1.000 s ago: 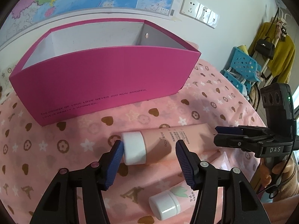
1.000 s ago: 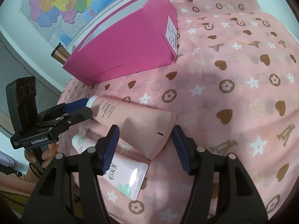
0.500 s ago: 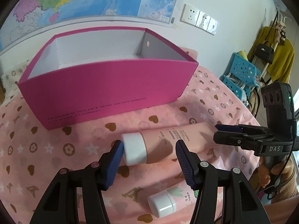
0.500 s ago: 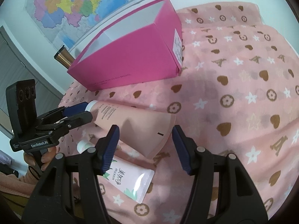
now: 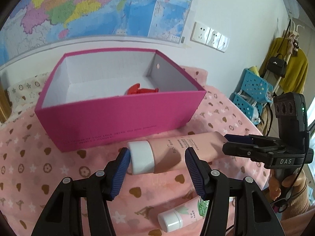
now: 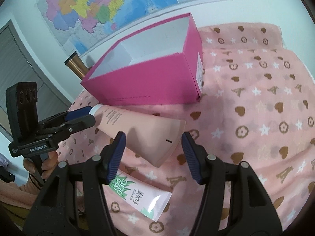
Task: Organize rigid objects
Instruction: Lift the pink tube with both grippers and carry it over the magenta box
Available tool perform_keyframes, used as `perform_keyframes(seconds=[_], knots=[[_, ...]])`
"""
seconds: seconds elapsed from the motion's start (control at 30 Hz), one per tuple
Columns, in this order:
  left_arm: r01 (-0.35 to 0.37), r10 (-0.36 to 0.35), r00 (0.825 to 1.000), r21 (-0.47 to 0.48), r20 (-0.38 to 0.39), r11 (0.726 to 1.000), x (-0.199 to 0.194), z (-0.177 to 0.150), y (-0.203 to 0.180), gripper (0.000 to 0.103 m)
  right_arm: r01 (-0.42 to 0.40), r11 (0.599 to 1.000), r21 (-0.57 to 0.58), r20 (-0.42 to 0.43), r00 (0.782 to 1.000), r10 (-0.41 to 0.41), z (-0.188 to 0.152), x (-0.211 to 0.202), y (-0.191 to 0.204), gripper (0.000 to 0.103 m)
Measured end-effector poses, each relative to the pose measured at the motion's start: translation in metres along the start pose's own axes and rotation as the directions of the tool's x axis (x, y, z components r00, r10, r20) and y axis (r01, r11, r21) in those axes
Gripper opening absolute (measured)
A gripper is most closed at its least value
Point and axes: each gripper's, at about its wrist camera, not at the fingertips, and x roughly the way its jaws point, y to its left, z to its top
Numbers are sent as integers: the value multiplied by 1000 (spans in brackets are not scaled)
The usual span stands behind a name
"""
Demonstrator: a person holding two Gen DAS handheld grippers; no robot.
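Note:
A long pink tube [image 5: 177, 145] with a white cap hangs above the cloth, carried by both grippers. My left gripper [image 5: 157, 157] is shut on its cap end, and my right gripper [image 6: 151, 139] is shut on its flat crimped end [image 6: 169, 137]. The right wrist view shows the left gripper [image 6: 82, 118] at the cap; the left wrist view shows the right gripper [image 5: 230, 143] at the tail. Just beyond stands an open magenta box [image 5: 118, 118] with a red object [image 5: 141, 90] inside. A smaller tube with a green leaf print [image 6: 141, 194] lies on the cloth below.
A pink patterned cloth [image 6: 256, 118] covers the surface. The box [image 6: 147, 78] stands close to a wall with a map. A copper tumbler [image 6: 75, 66] stands behind the box's left end. Blue perforated baskets [image 5: 252, 92] and hanging clothes are off to the right.
Both grippers have risen with the pink tube held between them. The box now sits lower in view, so its inside and the red object show. The leaf-print tube has stayed on the cloth.

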Motion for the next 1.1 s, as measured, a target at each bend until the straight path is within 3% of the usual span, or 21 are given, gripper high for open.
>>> perform_keyframes(seconds=[0.37,1.1], knots=[[-2,2,999,2,55,1000,-12,15,2,58,6,999,-43,41,999,-4,18,-9,9,61],[-21,20,995,8,94,1000,-14,33,5,58,16,994,-107,110,994,-4,52,-19,21,61]])
